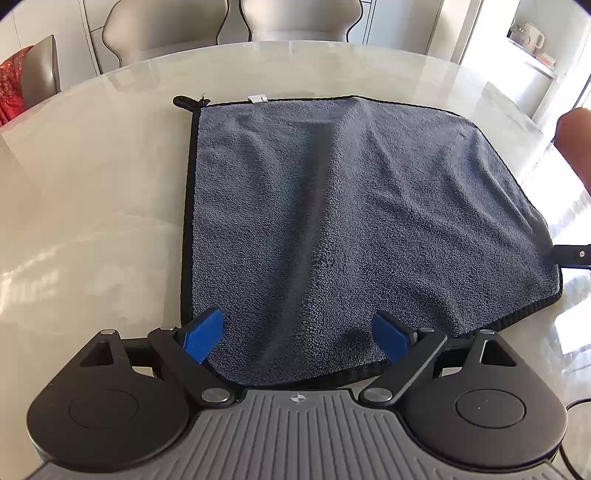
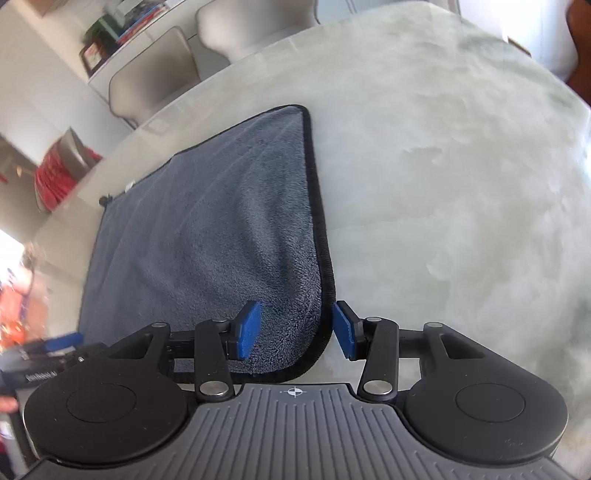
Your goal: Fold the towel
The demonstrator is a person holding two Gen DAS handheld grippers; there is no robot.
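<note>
One grey towel [image 1: 332, 229] w/ black edging lies spread flat on the pale glossy worktop [image 1: 92, 184], a few soft wrinkles across the middle. Small black loop at its far left corner and a white tag on the far edge, both seen from the left wrist cam.

Left gripper [image 1: 297, 338]: jaws spread wide, blue pads [image 1: 203, 334] above the towel's near edge, left pad over the near left corner. Nothing pinched; can't tell if the pads touch the cloth.

Right gripper [image 2: 295, 330]: jaws partly apart, straddling the towel's right border near the near right corner. Left pad sits over the grey pile, right pad just outside the black hem, over bare worktop. Hem runs up between them; pads don't look pressed onto it. In the left cam, a bit of the right gripper shows at the towel's right corner, w/ part of a person's arm [image 1: 576, 144] above it.

Chairs [image 1: 166, 29] stand at the worktop's far side, shelves [image 1: 535, 48] beyond on the right.
</note>
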